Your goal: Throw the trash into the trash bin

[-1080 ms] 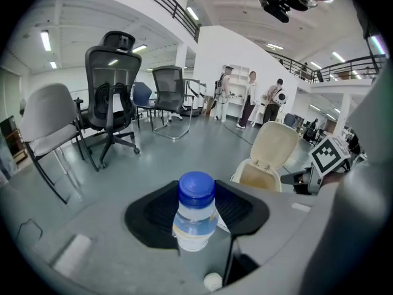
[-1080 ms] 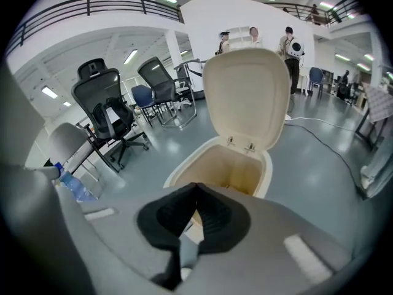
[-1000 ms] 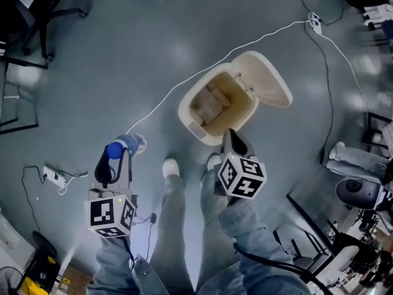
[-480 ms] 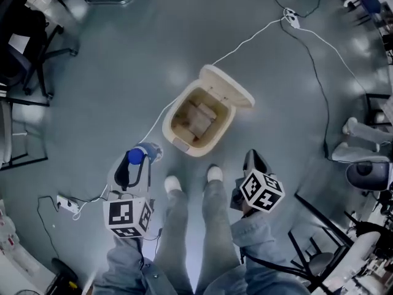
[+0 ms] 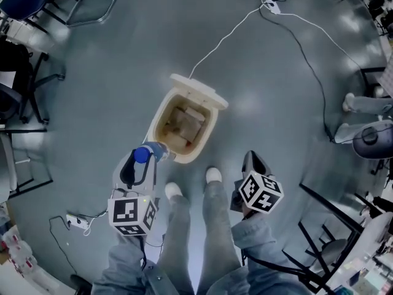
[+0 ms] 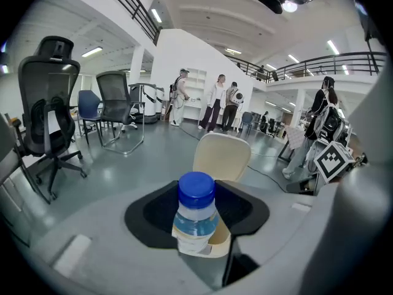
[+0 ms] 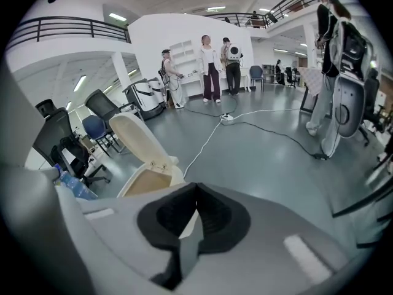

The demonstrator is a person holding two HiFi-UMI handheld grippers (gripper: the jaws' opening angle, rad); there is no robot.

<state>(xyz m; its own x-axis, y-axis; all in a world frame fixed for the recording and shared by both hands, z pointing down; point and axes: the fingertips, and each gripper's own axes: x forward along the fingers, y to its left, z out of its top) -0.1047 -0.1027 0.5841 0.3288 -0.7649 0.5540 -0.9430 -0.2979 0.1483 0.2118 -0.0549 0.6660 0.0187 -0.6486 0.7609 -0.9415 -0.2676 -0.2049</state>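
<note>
Bottle [image 6: 195,217] with a blue cap sits clamped between the left gripper's [image 5: 140,163] jaws, just beside the open trash bin's [image 5: 158,117] rim. The right gripper's [image 7: 191,219] jaws are pressed together, empty.

Bottle [image 6: 195,221]: clear glossy plastic. Cap [image 6: 196,190]: blue plastic, smooth. Label [image 6: 191,243]: pale, paper-like.
Trash bin [image 5: 155,120]: cream plastic, smooth, semi-matt; lid [image 6: 222,155] the same.
Inside the bin: brown cardboard-like pieces [image 5: 181,123], matt.
Left gripper [image 6: 196,211] and right gripper [image 7: 195,214]: grey matt plastic shells, black ribbed pads with a rubbery look.
Marker cubes [image 5: 131,214]: matt white faces, black print.
Floor [image 5: 104,54]: grey, smooth, glossy, carries light reflections.
Trousers [image 5: 212,226]: grey-blue cloth, denim-like.
Cable [image 5: 221,39]: white, smooth sheath.
Chair [image 6: 46,121] at the left of the left gripper view: black mesh back.
</note>
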